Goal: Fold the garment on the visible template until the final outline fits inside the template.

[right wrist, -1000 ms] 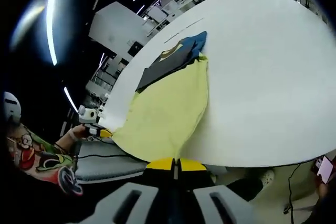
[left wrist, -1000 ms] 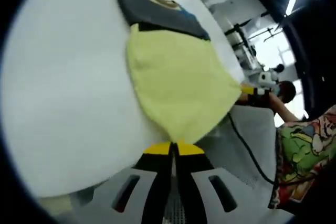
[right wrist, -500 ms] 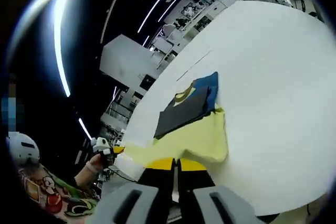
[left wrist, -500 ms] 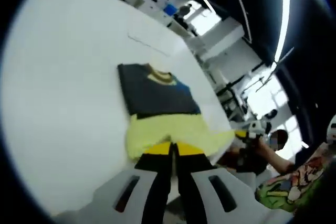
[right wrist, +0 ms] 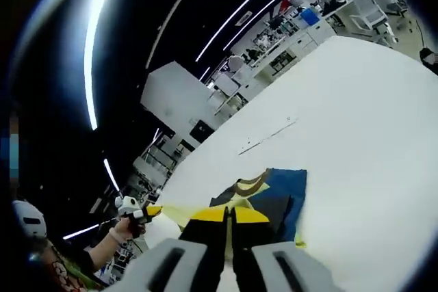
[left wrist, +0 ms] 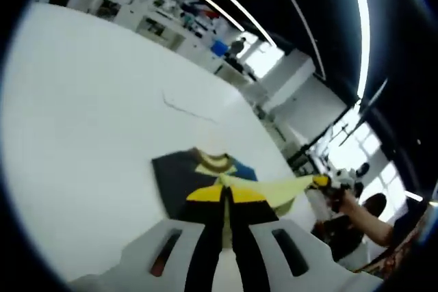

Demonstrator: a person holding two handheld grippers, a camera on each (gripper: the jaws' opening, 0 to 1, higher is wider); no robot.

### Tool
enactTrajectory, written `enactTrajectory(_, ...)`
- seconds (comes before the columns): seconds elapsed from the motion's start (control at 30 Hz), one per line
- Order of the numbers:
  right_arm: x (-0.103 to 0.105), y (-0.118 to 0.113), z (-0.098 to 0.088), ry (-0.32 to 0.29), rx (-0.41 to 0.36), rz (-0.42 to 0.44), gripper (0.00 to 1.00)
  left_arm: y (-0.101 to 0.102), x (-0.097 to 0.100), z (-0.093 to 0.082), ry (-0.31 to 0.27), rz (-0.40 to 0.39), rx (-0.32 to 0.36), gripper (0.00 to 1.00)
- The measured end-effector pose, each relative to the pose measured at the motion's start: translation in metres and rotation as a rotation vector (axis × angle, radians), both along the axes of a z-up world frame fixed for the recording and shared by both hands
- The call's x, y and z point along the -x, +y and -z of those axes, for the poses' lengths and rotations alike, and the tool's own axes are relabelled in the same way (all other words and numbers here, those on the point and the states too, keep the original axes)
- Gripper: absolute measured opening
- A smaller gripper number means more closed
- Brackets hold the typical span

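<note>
On the white table (left wrist: 82,114) lies the garment (left wrist: 198,176), a dark sweater with a tan-and-yellow collar and a blue patch at one shoulder, and it serves as the landmark for everything else. In the left gripper view the left gripper (left wrist: 226,195) stands over the near edge of the garment with its yellow-tipped jaws pressed together on a pale yellow hem, which runs from the jaws as a taut strip across the garment's near side toward the other gripper, whose yellow tip shows at the far end of that strip, beside a person's hand (left wrist: 340,200). A thin line mark (left wrist: 188,109) lies on the table beyond the garment's collar, well apart from it. In the right gripper view the right gripper (right wrist: 228,215) likewise sits at the near edge of the garment (right wrist: 270,200), jaws closed on the yellow hem, with the tan collar just beyond the tips and the blue part to the side. The yellow strip (right wrist: 179,214) stretches from these jaws to the left gripper's yellow tip, held in a hand (right wrist: 123,227) off the table's edge. Beyond the collar the same line mark (right wrist: 267,138) crosses the table (right wrist: 369,121), and shelving and desks stand in the room behind.
</note>
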State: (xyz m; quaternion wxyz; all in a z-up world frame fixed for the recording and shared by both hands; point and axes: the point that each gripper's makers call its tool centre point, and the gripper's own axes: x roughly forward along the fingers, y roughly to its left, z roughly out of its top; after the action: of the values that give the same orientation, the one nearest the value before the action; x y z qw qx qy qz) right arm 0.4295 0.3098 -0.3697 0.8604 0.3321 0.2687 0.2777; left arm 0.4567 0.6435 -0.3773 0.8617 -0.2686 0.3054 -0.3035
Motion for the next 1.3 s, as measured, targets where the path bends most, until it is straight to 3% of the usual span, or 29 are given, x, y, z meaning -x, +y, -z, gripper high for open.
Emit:
enactTrajectory(0.2,-0.042,-0.006,0.012,0.014,0.028,0.034,0.0,0.003,-0.038,0.012,-0.017,-0.056,-0.021,0.0)
enactTrajectory(0.4,-0.072,-0.008,0.036,0.054,0.064,0.045,0.0,0.004,-0.068,0.043,0.053,-0.097,-0.007,0.0)
enactTrajectory(0.57,-0.096,-0.01,0.06,0.092,0.068,0.061,0.0,0.004,-0.09,0.073,0.08,-0.102,-0.049,0.0)
enactTrajectory(0.67,-0.105,-0.011,0.076,0.131,0.061,0.078,0.0,0.004,-0.096,0.092,0.114,-0.104,-0.082,0.0)
enactTrajectory(0.93,-0.118,-0.016,0.114,0.208,0.082,0.11,0.0,0.006,-0.103,0.118,0.151,-0.126,-0.101,0.0)
enactTrajectory(1.3,-0.114,-0.018,0.138,0.255,0.115,0.104,0.0,0.011,-0.103,0.133,0.158,-0.145,-0.114,0.0)
